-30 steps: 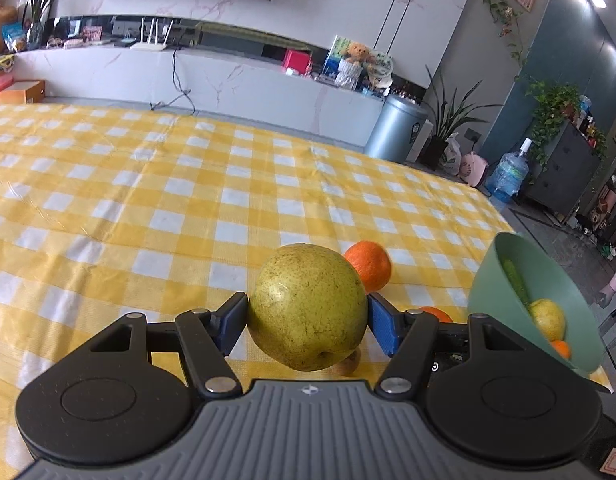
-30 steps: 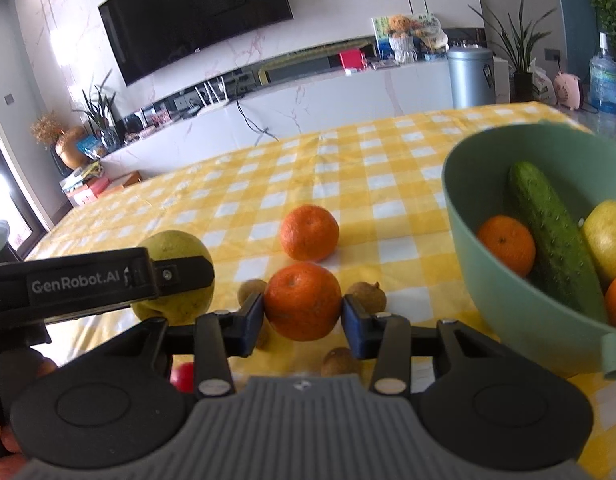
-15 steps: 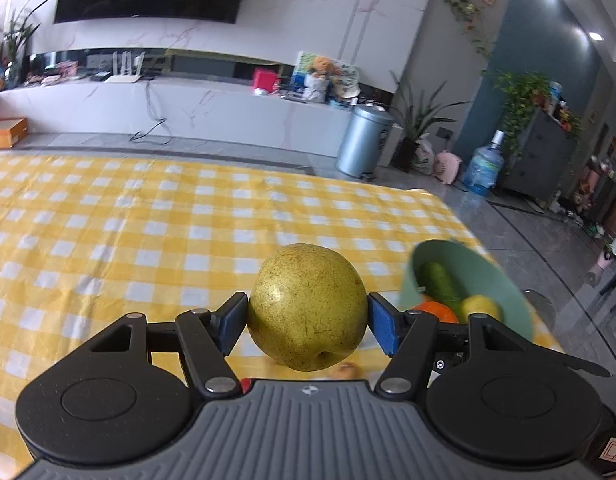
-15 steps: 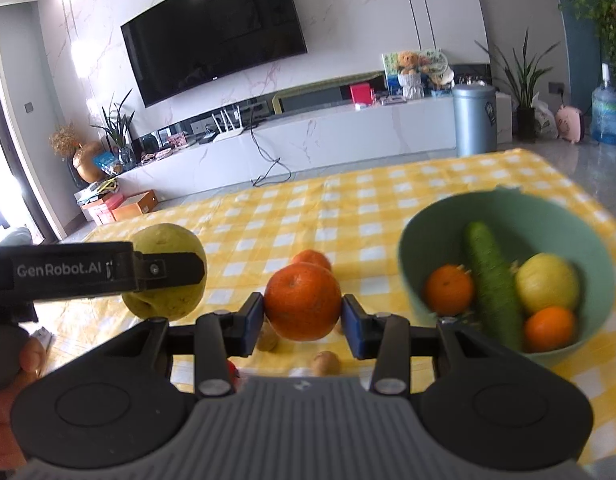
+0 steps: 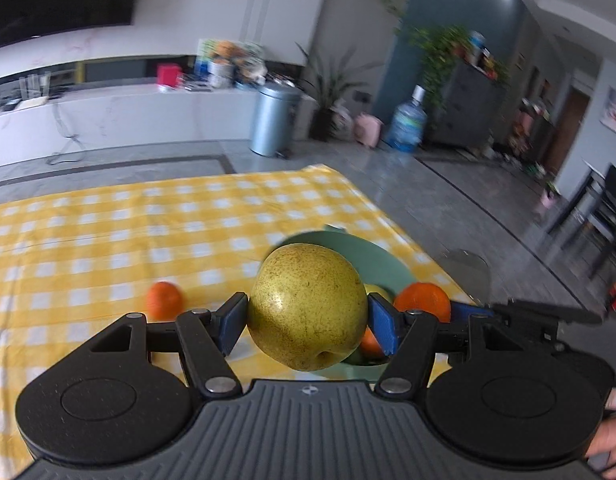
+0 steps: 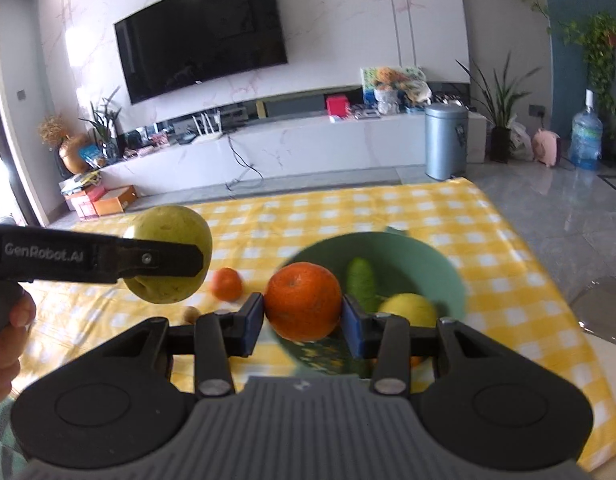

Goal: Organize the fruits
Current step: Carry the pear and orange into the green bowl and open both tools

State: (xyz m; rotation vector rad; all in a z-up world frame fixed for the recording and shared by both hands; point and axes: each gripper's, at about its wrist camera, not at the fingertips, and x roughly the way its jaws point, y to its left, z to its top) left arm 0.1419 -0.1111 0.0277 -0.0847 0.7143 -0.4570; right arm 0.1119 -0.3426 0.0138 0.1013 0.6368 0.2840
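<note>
My left gripper (image 5: 308, 326) is shut on a yellow-green pear (image 5: 308, 306) and holds it in the air in front of the green bowl (image 5: 371, 256). My right gripper (image 6: 304, 320) is shut on an orange (image 6: 304, 302) over the near rim of that bowl (image 6: 427, 256). In the bowl lie a cucumber (image 6: 361, 284) and a lemon (image 6: 409, 308); more fruit there is hidden. In the right wrist view the pear (image 6: 168, 254) hangs to the left, higher than the orange. In the left wrist view the held orange (image 5: 421, 302) shows just right of the pear.
A loose orange (image 6: 226, 284) and a small brown fruit (image 6: 190, 314) lie on the yellow checked tablecloth (image 6: 387, 208), left of the bowl. The table's right edge is close beyond the bowl, with grey floor (image 6: 567, 208) past it. A person's hand (image 6: 4, 344) grips the left handle.
Both grippers have risen and moved right with their fruits. The bowl, earlier off to the right, now lies directly behind and below the held pear and orange.
</note>
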